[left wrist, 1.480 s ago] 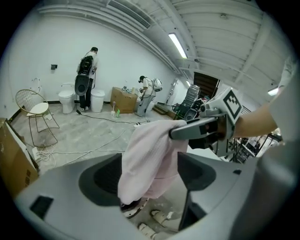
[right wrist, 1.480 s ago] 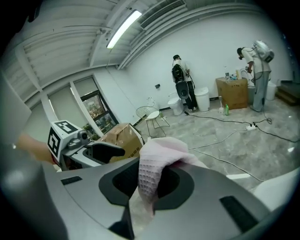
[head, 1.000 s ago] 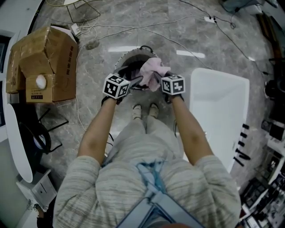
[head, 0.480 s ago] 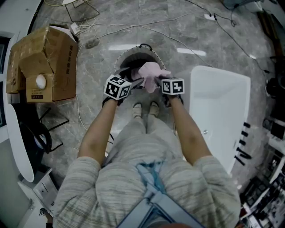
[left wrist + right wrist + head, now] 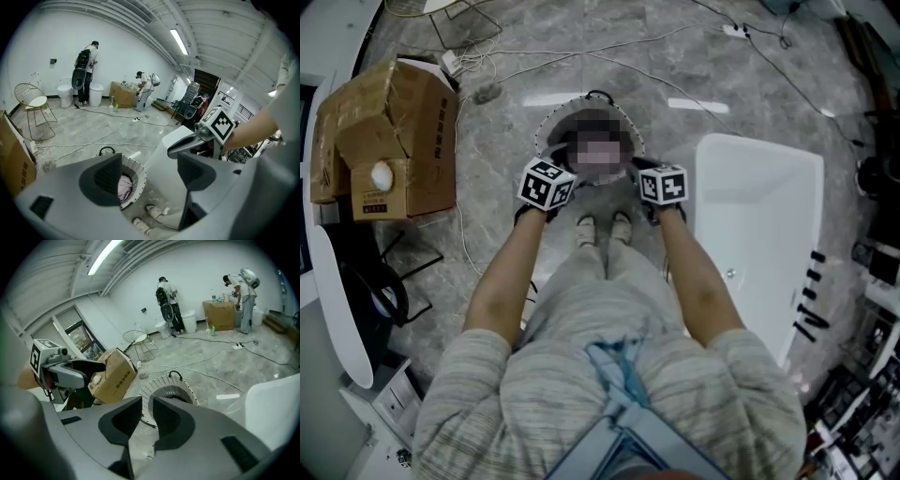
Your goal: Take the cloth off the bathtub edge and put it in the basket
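My L tongs [image 5: 152,172] gape, empty; only their view shows pink cloth [image 5: 124,187], prob. inside basket [image 5: 139,177]. R tongs [image 5: 148,414] nearly together, slim gap, empty. Box [image 5: 115,376] print too blurry to read.

The grey marbled floor [image 5: 506,122] carries a round basket [image 5: 542,141], a white bathtub [image 5: 759,206] just beside it, a cardboard box [image 5: 394,122], loose cables [image 5: 467,58] and the person's shoes [image 5: 586,230].
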`<state>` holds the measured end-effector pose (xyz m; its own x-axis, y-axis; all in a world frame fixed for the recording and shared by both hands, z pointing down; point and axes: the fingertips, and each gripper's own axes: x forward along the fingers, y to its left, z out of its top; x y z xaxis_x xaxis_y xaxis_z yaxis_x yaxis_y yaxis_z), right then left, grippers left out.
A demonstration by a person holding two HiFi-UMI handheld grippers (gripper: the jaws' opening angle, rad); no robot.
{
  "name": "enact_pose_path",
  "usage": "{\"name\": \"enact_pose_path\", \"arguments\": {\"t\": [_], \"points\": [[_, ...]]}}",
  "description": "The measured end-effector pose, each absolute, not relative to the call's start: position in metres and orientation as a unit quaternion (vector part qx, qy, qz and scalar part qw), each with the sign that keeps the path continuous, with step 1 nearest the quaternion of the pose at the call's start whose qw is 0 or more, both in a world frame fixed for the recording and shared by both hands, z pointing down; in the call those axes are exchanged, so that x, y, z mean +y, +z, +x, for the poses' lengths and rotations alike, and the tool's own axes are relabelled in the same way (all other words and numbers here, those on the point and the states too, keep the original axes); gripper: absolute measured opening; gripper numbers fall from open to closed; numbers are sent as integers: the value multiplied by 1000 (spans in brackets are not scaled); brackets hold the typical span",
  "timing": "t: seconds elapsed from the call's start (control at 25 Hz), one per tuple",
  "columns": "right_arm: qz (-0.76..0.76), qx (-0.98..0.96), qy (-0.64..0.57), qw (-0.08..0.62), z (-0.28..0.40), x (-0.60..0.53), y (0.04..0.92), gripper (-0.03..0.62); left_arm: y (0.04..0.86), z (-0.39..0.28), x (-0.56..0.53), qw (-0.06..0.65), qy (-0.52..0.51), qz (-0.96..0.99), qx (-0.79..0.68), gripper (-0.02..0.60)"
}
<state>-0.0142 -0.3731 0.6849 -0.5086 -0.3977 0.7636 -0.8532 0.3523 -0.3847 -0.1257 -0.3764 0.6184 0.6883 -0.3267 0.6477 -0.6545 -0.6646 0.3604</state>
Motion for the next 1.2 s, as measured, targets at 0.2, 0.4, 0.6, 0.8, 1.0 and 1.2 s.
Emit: {"name": "enact_pose_path", "arguments": {"t": [0.2,0.4,0.6,0.8,1.0,1.2], "points": [[398,-803,341,285,-24,-384,663,71,618,-126,-378,294,275,870,-285,360],[392,-813,321,285,-30,-389,652,71,616,-123,-380,291,275,870,-289,360],[392,-820,305,284,-30,-393,640,71,611,-124,-384,285,272,872,-291,360],[385,-834,284,276,-34,-396,622,70,601,-123,-389,279,260,874,-300,359],[375,-851,251,268,-42,-398,597,70,594,-120,-390,275,255,875,-305,359],[367,-867,223,251,-53,-396,573,70,584,-113,-390,269,240,883,-301,357]]}}
